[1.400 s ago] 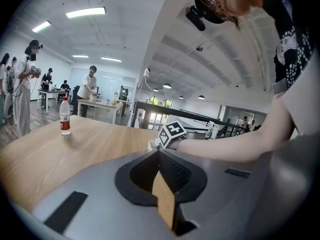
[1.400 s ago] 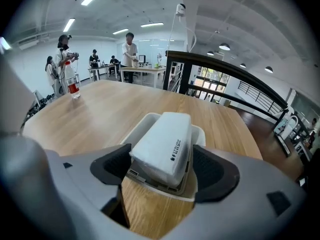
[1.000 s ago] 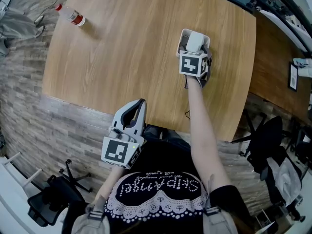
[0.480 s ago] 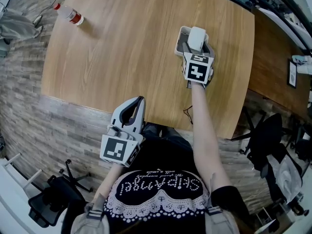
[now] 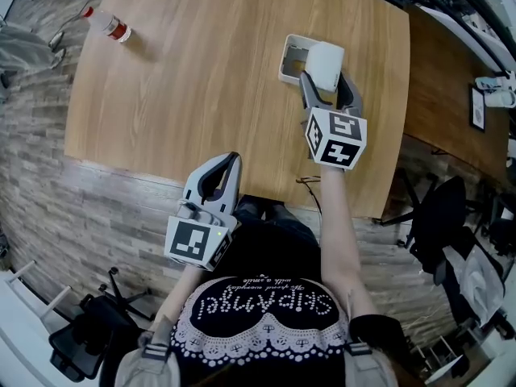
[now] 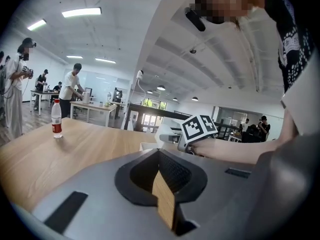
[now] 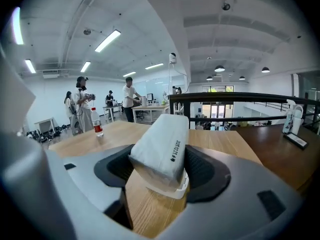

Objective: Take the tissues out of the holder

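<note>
A wooden table (image 5: pixel 201 79) is being worked at. The left gripper (image 5: pixel 231 161) is being held clenched and empty at the table's near edge. The tissue pack (image 5: pixel 325 61), tilted over the white holder's (image 5: pixel 287 58) right rim, is being grasped by the right gripper (image 5: pixel 326 85), whose jaws have just been closing on it.

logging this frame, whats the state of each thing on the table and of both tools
tissue pack: tilted, gripped, held over the holder
holder: upright on the table, top open
water bottle: upright, capped, at a far corner
right tool: jaws have just been closing, shut on the tissue pack
left tool: jaws shut, empty, at the table's near edge
</note>
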